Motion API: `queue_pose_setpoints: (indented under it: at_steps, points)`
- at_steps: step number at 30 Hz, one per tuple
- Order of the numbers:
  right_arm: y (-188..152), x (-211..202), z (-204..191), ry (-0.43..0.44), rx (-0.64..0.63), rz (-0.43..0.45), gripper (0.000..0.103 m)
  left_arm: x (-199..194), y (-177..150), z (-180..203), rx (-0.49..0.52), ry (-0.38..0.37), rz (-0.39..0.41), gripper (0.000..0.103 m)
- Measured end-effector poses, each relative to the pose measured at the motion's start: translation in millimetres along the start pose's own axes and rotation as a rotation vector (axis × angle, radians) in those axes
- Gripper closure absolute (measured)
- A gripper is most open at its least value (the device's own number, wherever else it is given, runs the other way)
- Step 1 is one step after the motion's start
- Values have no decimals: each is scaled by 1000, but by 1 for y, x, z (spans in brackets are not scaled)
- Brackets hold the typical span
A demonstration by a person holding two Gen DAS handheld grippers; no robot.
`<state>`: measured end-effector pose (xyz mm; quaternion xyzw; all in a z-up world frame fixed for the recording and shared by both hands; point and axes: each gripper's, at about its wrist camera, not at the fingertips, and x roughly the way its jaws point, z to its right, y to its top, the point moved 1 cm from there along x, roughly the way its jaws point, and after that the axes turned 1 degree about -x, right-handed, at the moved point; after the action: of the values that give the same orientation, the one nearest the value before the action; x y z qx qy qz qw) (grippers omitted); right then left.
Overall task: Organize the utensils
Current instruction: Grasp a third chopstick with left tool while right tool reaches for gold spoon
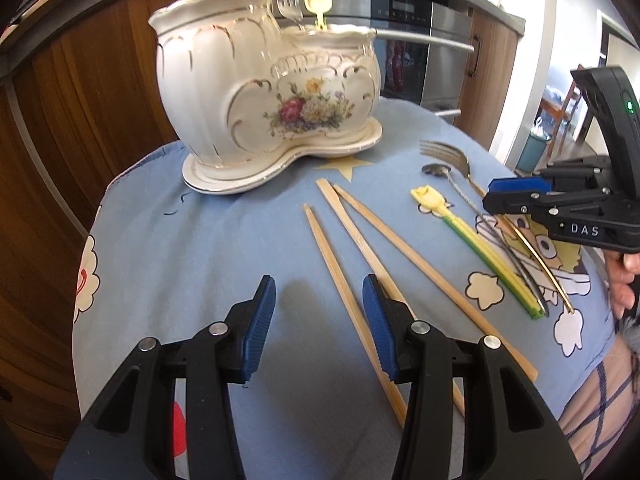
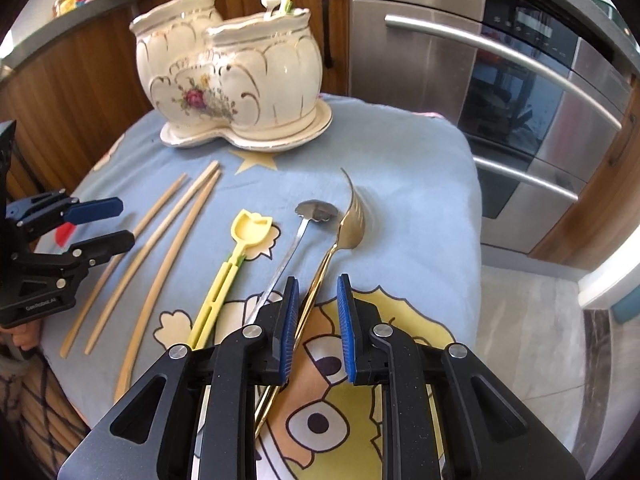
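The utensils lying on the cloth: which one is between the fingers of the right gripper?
The gold fork. Its thin handle runs between the open right gripper; the silver spoon and yellow plastic spoon lie left of it.

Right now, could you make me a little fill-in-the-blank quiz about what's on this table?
1. The number of wooden chopsticks lying on the cloth is ____.
2. The gold fork lies between the open right tongs, to the right of the silver ____.
3. The flowers painted on the ceramic holder are on its ____ compartment.

Missing words: three; spoon; lower
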<state>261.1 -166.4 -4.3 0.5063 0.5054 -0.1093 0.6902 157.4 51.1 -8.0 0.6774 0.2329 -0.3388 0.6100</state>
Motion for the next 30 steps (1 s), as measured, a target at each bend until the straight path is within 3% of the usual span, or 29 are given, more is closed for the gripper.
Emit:
queue_pose_setpoints:
  at_steps: [6,10,13,22,25,30]
  points:
    - [5,6,1,13,-23,-41,83,8,1,4,33,-4,-38,61]
    - [11,8,4,33,-67,-85,85,8,5,1,50,-21,-68,78]
    - [15,8,9,5,-112,-127,86,7,7,-6,69,19,-98,87]
    - [32,19,27,25,-134,-266,86,15,25,-55,66,24,-253,88]
    - [38,24,31,42,-120,-289,86,19,30,-66,53,-18,-293,92]
    - [44,28,28,36,-156,-318,86,25,39,-66,98,-30,-362,92]
